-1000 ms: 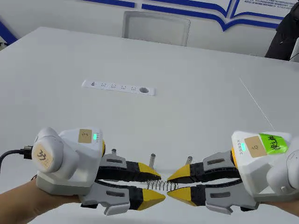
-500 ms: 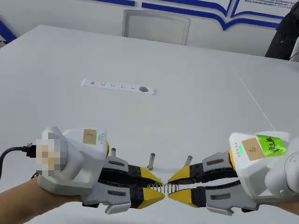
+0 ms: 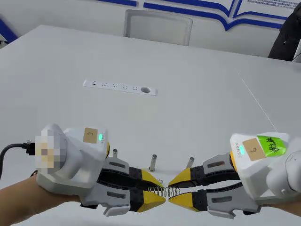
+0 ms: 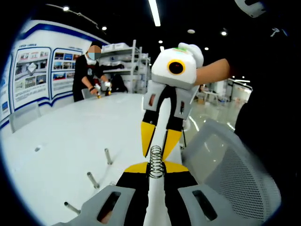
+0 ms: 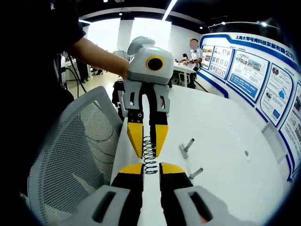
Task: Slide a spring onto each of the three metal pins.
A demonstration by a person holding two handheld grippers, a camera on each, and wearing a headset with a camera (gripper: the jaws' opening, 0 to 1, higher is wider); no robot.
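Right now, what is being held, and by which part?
A spring, held between the two claws: the left claw pinches one end, the right claw the other.

Head view looks forward and down from above the table (image 3: 197, 117). The two gripper views, low and close, face one another along their jaws. All three share the spring (image 3: 163, 191).
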